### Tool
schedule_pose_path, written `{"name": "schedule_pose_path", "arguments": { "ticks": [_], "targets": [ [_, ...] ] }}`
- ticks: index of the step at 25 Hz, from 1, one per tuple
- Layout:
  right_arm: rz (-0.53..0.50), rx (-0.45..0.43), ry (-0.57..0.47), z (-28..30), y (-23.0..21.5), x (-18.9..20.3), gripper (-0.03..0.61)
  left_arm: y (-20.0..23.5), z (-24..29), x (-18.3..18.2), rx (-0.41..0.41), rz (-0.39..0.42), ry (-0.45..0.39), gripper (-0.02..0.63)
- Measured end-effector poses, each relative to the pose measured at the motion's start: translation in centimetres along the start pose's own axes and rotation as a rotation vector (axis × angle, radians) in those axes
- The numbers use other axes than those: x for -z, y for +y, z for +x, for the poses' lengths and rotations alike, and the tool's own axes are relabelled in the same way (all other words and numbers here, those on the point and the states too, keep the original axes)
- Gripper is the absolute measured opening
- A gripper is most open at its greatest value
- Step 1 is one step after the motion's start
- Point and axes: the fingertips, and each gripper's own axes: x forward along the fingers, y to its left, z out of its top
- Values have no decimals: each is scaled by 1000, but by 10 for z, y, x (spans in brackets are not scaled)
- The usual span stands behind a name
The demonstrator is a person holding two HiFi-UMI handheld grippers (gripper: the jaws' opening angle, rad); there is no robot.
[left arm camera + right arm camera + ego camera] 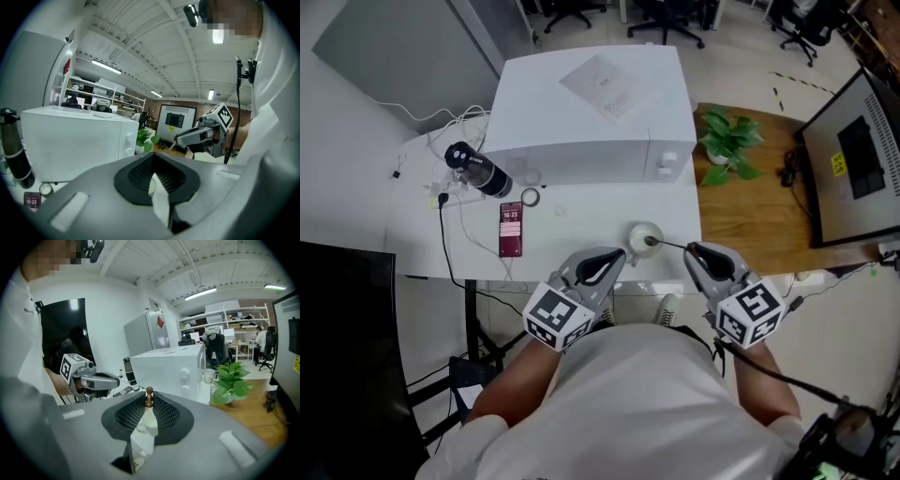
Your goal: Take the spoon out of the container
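Right gripper (689, 248) pinches the spoon (667, 244) by its brown-knobbed handle end; bowl end sits in the small container (634, 231) at 9 o'clock. Lift-out not yet done.

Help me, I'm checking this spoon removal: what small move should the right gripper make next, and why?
Probably raise the right gripper up and slightly right. Its jaws look closed on the brown handle end of the spoon, while its other end rests in the white container. Pulling along the handle should clear the rim without tipping it.
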Motion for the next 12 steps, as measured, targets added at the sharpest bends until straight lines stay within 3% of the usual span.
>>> {"name": "schedule_pose_path", "arguments": {
  "ticks": [12],
  "targets": [
    [-2,22,1,-1,0,1,57,0,-4,0,6,7,-4,5]
  ]
}}
